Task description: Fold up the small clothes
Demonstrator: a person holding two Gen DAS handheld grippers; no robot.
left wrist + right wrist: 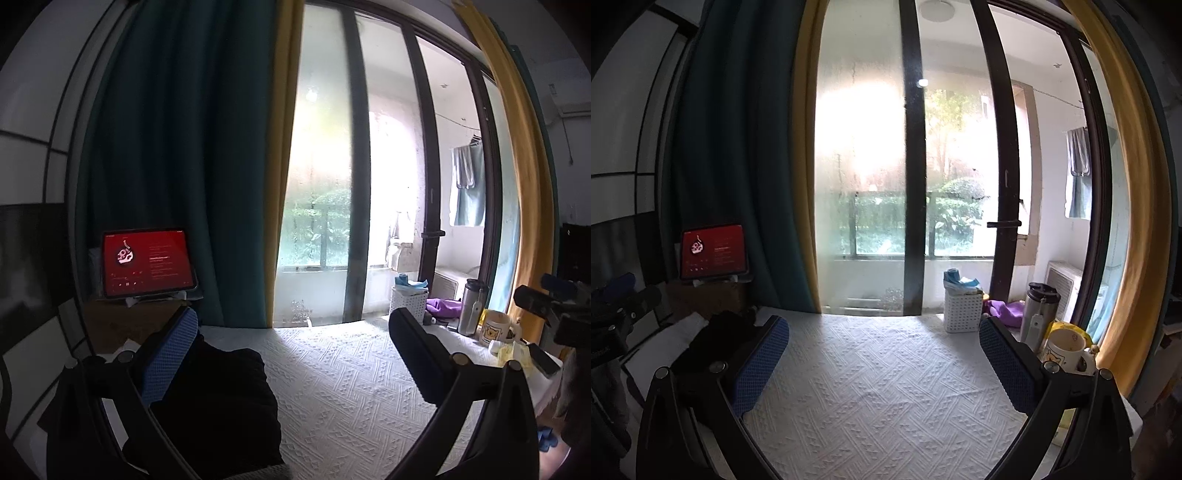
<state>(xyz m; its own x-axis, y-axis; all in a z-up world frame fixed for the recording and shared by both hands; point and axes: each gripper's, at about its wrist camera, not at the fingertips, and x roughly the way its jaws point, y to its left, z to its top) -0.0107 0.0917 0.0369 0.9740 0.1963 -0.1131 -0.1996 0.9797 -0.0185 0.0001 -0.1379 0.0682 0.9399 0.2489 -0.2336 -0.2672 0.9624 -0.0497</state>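
A black garment (218, 402) lies folded in a thick, dark pile on the left part of the white textured cloth (340, 387), just beside the left gripper (291, 354), whose fingers stand wide apart, holding nothing. The right gripper (882, 362) is spread wide too, over bare cloth.

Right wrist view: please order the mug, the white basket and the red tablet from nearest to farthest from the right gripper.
From the right gripper:
1. Mug, just beside the right finger, on the right edge of the table.
2. White basket, farther back, right of centre, near the glass door.
3. Tablet, farthest, propped up at the far left by the dark curtain.
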